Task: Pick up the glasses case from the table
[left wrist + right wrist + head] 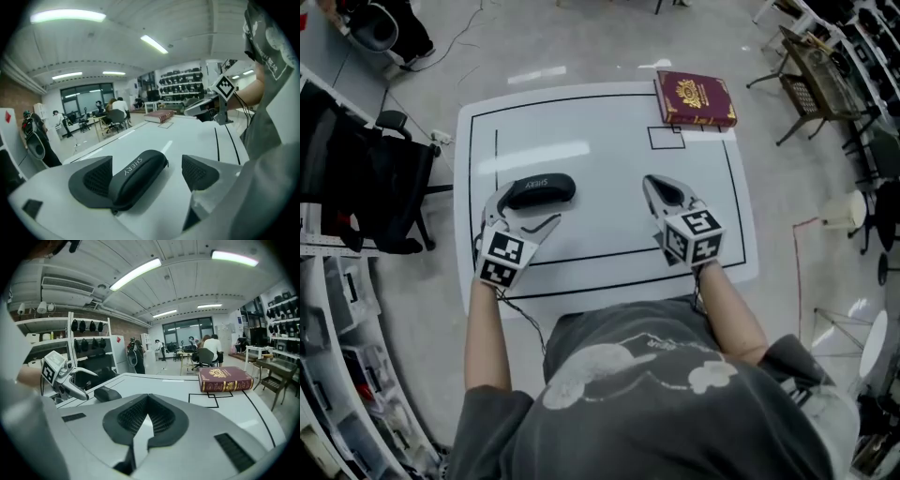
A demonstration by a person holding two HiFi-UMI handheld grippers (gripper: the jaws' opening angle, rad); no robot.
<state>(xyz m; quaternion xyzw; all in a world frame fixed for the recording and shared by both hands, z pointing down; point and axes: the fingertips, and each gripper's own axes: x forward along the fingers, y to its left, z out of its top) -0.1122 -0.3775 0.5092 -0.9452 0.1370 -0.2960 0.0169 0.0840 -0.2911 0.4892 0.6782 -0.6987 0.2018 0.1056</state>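
Observation:
The black glasses case (541, 190) lies on the white table (609, 141) at its left side. My left gripper (528, 208) is open, with one jaw on either side of the case's near end. In the left gripper view the case (138, 174) lies between the pads (199, 171), close against the left one and apart from the right one. My right gripper (661, 190) is shut and holds nothing, hanging over the table's right half. In the right gripper view its pads (161, 420) meet, and the case (107, 393) and the left gripper (70, 385) show at the left.
A dark red book (694, 98) lies at the table's far right corner, beside a small black square outline. A black chair (375, 187) stands off the table's left edge and other chairs (811, 84) at the far right. My torso is at the near edge.

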